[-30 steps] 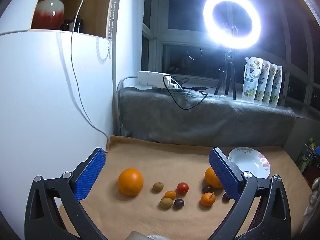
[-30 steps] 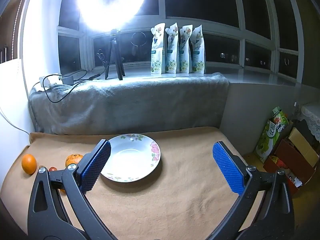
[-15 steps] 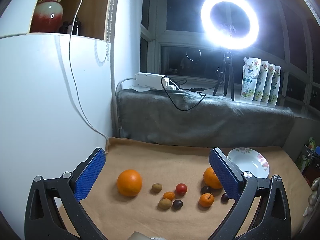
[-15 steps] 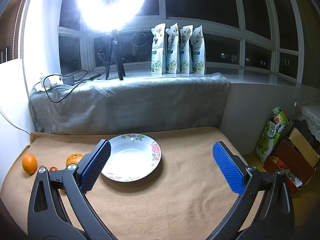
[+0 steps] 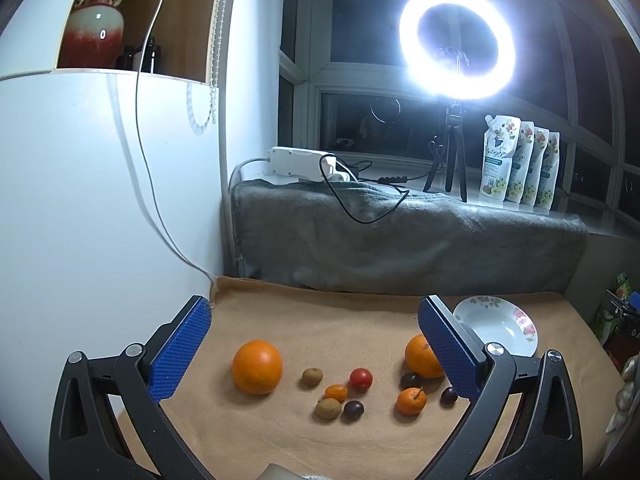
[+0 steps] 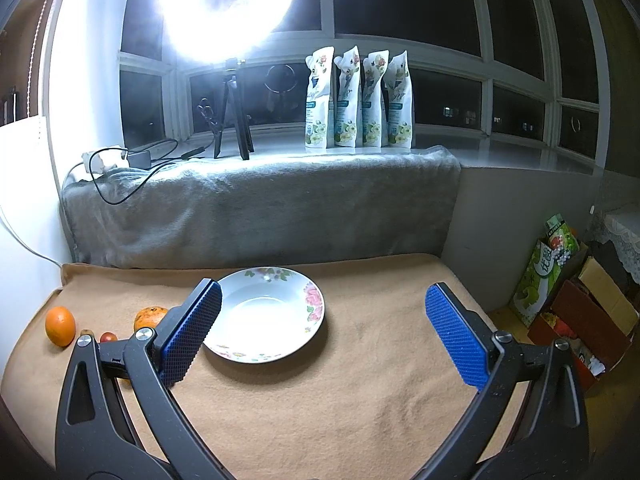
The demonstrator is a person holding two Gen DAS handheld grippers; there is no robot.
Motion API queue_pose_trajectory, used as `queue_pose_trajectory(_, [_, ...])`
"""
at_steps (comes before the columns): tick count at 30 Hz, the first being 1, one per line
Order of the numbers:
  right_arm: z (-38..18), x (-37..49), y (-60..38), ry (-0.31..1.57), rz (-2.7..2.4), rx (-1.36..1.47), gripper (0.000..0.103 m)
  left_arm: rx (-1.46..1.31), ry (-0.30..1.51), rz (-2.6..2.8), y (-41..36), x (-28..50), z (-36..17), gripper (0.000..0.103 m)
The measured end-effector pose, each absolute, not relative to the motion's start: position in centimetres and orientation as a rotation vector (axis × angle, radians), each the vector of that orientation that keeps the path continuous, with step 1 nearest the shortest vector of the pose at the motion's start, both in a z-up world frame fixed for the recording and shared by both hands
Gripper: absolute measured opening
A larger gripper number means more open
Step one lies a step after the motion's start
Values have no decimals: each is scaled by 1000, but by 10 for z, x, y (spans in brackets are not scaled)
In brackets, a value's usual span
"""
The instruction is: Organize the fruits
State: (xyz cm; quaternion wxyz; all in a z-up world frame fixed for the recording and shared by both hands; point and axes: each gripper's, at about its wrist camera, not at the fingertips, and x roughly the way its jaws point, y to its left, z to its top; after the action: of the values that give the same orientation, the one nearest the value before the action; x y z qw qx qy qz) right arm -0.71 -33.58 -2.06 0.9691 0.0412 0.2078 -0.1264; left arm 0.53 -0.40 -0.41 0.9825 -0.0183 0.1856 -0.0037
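Observation:
On the tan cloth lie a large orange [image 5: 257, 366], a second orange [image 5: 422, 356], a small tangerine [image 5: 411, 401], a red cherry tomato [image 5: 361, 379], a kumquat [image 5: 336, 392], two brown longans [image 5: 311, 376] and dark plums [image 5: 353, 409]. A white floral plate [image 6: 264, 314] stands empty to their right; it also shows in the left wrist view [image 5: 500, 326]. My left gripper [image 5: 316, 350] is open above the fruits, empty. My right gripper [image 6: 326, 334] is open above the plate's near right side, empty. The large orange [image 6: 60, 326] shows at far left there.
A grey blanket [image 5: 400, 236] covers the sill behind the cloth, with a ring light on a tripod [image 5: 456, 40], a power strip [image 5: 300, 164] and several pouches [image 6: 358, 100]. A white cabinet [image 5: 80, 200] stands at left. Boxes [image 6: 580, 300] lie on the floor at right.
The left gripper has drifted slightly, so the fruits sit a little lower and further left in its view. The right gripper and plate have barely moved.

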Motion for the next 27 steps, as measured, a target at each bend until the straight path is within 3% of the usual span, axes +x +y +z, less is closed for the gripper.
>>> queue_pose_trajectory(27, [-26, -4, -329, 433, -227, 79, 103, -34, 380, -12, -8, 6, -5, 102])
